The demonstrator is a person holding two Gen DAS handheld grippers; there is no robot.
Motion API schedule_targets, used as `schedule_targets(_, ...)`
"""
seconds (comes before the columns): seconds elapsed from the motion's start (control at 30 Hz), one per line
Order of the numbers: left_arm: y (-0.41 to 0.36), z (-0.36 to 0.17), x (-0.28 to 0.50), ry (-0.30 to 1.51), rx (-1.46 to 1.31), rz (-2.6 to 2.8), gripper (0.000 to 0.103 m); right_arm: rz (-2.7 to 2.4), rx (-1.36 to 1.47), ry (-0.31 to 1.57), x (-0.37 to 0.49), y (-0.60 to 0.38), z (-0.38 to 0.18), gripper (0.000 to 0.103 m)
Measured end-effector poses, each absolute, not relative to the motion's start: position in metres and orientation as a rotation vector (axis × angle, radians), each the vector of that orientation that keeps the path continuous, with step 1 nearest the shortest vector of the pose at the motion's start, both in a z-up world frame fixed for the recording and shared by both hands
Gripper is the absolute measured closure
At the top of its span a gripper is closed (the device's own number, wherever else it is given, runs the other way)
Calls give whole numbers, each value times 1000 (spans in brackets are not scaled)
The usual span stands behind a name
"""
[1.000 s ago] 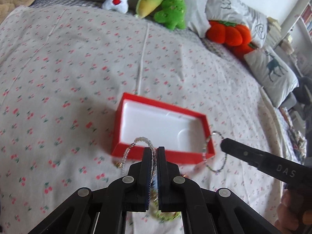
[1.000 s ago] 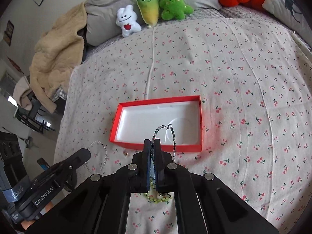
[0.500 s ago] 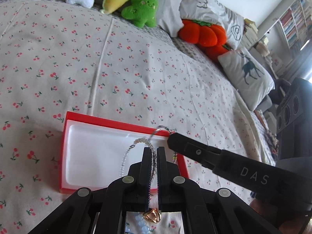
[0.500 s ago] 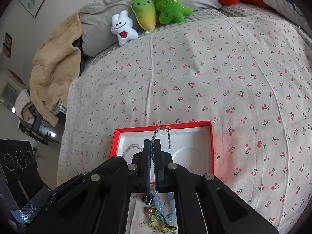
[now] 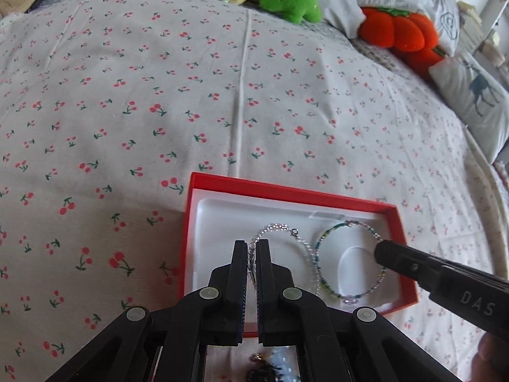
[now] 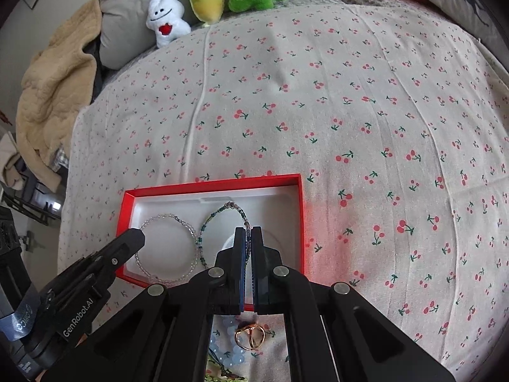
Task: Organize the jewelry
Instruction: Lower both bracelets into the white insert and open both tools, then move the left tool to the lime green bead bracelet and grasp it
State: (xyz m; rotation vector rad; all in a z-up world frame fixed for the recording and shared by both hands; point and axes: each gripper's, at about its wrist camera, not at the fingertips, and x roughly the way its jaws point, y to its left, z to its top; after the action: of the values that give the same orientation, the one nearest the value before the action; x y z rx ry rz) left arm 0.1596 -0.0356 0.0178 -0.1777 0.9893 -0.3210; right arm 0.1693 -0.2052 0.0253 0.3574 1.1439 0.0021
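Right wrist: both tools pinch beaded bracelets, clear (image 6: 165, 248) and green (image 6: 222, 213), inside red box (image 6: 210, 184)

Black two-finger left gripper (image 5: 251, 250) and black two-finger right gripper (image 6: 248, 237) side by side, pointing forward, fingers nearly closed.

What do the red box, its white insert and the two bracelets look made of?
Red box: matte card, by its thin folded walls. White insert: moulded plastic or foam, with smooth recesses. Clear bracelet: glassy translucent beads. Green bracelet: small dark and pale seed beads, probably glass.
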Motion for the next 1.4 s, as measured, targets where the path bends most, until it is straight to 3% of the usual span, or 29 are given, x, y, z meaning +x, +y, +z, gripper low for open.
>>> schedule_targets(0.13,-40,19,158,969,-127,-302,102,-11,335,1142,168,-206,26,99)
schedule_targets(0.2,-41,22,156,966,-115,-301,90,-14,324,1140,167,-206,29,98)
schedule_targets(0.27,-41,26,151,952,-112,-306,68,-12,314,1131,164,-206,35,92)
schedule_targets(0.37,-38,34,142,937,-98,-307,59,-16,301,1120,157,-207,43,76)
schedule_targets(0.6,-30,44,119,945,-90,-312,36,-29,292,1106,139,-211,56,73)
schedule_targets(0.73,-28,44,105,962,-73,-299,24,-36,270,1113,125,-210,61,58)
schedule_targets(0.83,-25,40,97,995,-73,-291,21,-35,262,1114,115,-209,64,48)
schedule_targets(1.03,-20,31,82,1062,-89,-297,20,-52,241,1121,93,-211,69,41)
schedule_targets(1.4,-16,26,63,1107,-69,-298,17,-86,205,1182,64,-218,60,39)
